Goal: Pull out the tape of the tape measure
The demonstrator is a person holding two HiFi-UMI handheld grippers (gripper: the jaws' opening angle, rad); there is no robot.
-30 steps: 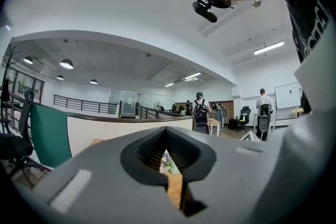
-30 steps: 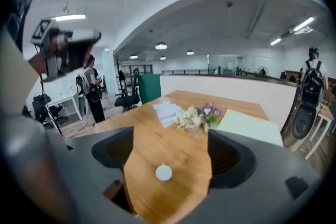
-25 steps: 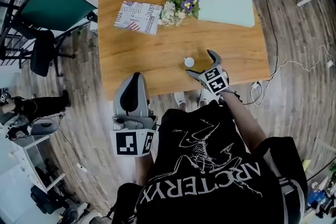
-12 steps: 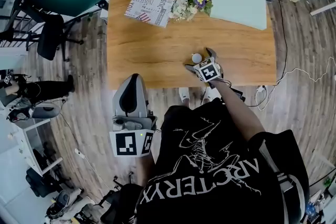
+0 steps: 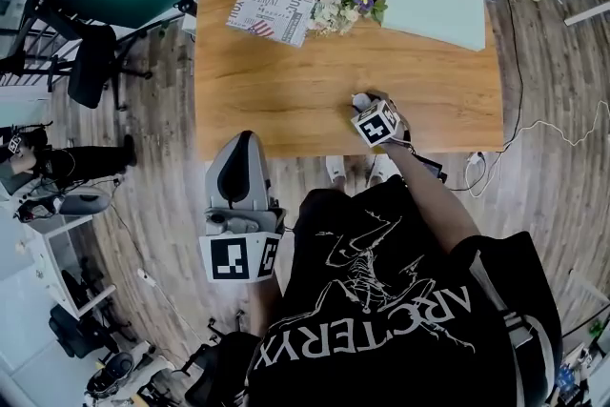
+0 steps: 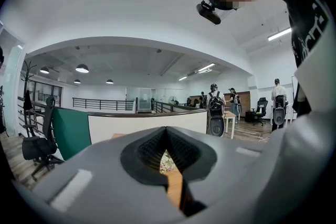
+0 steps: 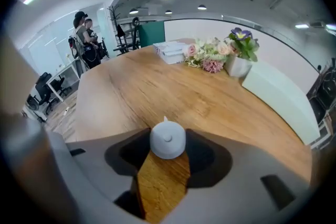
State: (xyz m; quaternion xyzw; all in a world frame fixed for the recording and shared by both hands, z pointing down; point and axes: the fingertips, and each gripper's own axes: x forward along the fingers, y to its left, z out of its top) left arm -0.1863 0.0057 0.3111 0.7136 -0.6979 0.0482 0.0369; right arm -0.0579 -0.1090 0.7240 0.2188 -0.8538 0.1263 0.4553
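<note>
Between the fingers of the right gripper sits the tape measure, a small round white case resting on the wooden table close to its near edge. Those jaws have just been closing and now press on the case from both sides, held partly apart by its width. Being round, the case shows no clear long axis. Its flat face, with a small centre button, is turned up toward the gripper's camera. A little tab juts from its far rim and points straight away from the fingertips along the tabletop.

Well beyond the fingertips, at the table's far end, a white pot holds purple flowers, with pale pink and white blooms spread to its left. Right of the pot lies a pale green flat box; left of the blooms lies a book with a printed cover.

The left gripper is held off the table on the near side, its fingers pressed together with nothing between them.
</note>
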